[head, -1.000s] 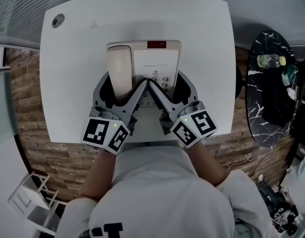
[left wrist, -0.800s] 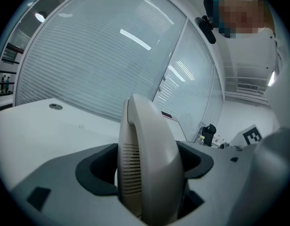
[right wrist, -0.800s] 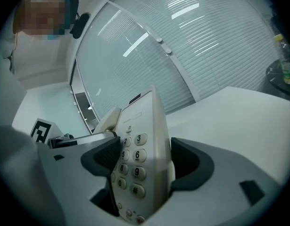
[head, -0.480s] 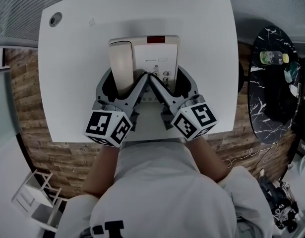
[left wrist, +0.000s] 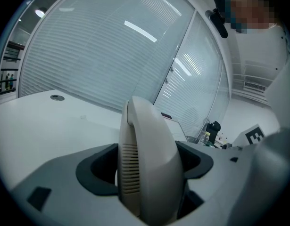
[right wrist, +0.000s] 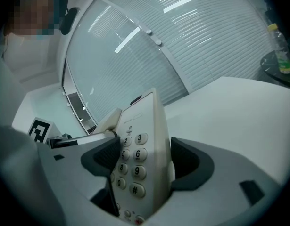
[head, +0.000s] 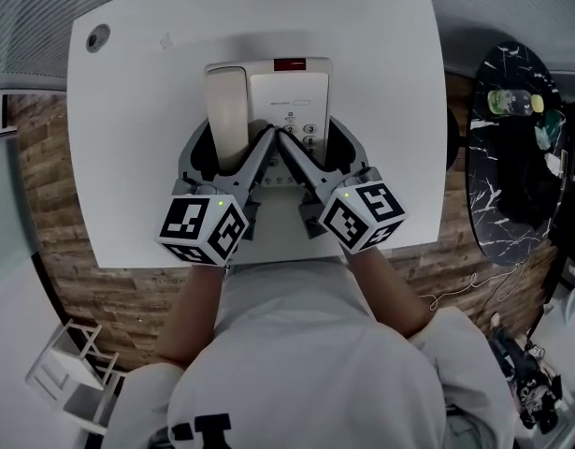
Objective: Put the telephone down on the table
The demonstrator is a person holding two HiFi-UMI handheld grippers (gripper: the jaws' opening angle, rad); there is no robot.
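Left gripper (head: 229, 152) clamps the phone (head: 289, 92) at its handset (left wrist: 149, 164), right gripper (head: 315, 148) at the keypad (right wrist: 130, 159). The phone is low over the bench (head: 128, 138); setting down and letting go remain.

an office, by its white table (head: 390, 82), desk telephone (head: 289, 92) and blind-covered glass partitions (left wrist: 102, 55).

White table (head: 390, 110) (round grommet (head: 98, 36) near one corner) lies beneath the beige telephone (head: 289, 90).
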